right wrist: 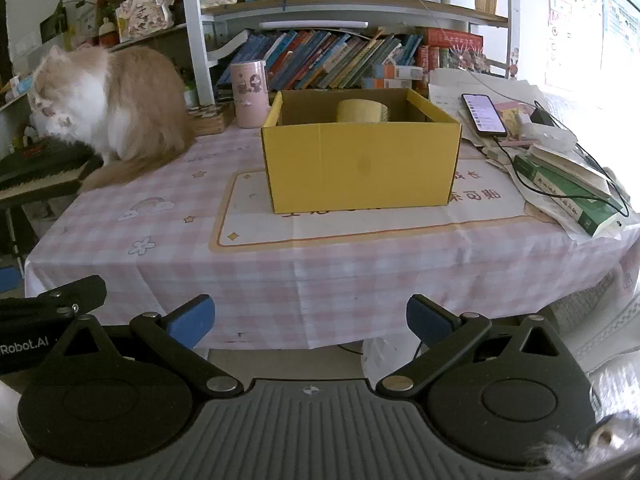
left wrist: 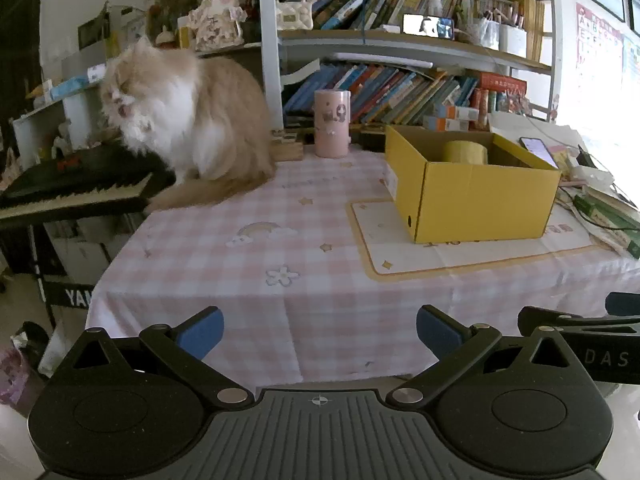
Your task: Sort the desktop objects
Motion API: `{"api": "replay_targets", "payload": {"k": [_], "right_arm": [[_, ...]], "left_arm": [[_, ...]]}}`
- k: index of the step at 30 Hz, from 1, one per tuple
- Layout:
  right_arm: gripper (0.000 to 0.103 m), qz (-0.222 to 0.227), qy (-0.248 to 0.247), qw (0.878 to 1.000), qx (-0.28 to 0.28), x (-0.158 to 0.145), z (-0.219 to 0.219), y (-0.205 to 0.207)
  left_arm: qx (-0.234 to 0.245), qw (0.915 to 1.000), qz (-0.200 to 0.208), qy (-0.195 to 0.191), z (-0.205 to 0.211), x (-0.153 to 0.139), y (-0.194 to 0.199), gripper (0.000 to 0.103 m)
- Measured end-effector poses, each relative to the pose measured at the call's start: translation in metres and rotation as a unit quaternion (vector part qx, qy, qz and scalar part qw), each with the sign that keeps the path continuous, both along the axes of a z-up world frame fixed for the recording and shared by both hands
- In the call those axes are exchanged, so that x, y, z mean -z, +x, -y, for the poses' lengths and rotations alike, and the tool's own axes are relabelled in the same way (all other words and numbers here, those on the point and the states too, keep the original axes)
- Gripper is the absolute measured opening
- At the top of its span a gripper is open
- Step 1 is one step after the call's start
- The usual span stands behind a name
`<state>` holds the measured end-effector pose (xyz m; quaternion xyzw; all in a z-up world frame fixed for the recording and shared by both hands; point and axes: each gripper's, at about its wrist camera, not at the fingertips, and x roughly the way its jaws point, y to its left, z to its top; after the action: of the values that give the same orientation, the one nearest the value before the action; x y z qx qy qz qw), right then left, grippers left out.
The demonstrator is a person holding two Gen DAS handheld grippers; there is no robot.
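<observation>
Both tongs hang short of the near edge of the tabletop (right wrist: 320,280), spread wide and holding nothing: the left tongs (left wrist: 320,330) with blue pads apart, the right tongs (right wrist: 310,318) likewise; a yellow box (right wrist: 360,160) stands open on a cream mat (right wrist: 360,228) near the middle, a roll of tape (right wrist: 362,111) inside it; a pink cup (left wrist: 331,123) stands behind the box, beside a fluffy cat (left wrist: 188,120); a phone (right wrist: 483,114) lies right of the box on papers.
</observation>
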<state>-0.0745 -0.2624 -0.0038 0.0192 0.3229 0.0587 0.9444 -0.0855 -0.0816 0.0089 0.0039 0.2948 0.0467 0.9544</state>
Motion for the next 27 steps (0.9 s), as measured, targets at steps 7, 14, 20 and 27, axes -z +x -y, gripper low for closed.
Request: {"api": "replay_targets", "payload": {"k": [7,14,20,27], "right_arm": [[0.103,-0.002,0.001,1.000,-0.001,0.0003,0.0001,0.0006],[0.103,-0.002,0.001,1.000,-0.003,0.0008,-0.0012,0.0008],[0.103,-0.002,0.000,1.000,-0.001,0.0006,-0.0013,0.0007],[0.103,-0.003,0.001,1.000,-0.001,0.0017,-0.0013,0.0007]], "left_arm": [[-0.002,1.0000,-0.005,-0.007,-0.0019,0.0005,0.0009,0.103],[-0.006,1.0000,-0.007,0.001,-0.0004,0.0011,0.0006,0.103],[-0.005,0.9999,-0.009,-0.002,-0.0011,0.0018,0.0008,0.103],[-0.005,0.9999,-0.012,-0.004,-0.0024,0.0030,0.0011,0.103]]}}
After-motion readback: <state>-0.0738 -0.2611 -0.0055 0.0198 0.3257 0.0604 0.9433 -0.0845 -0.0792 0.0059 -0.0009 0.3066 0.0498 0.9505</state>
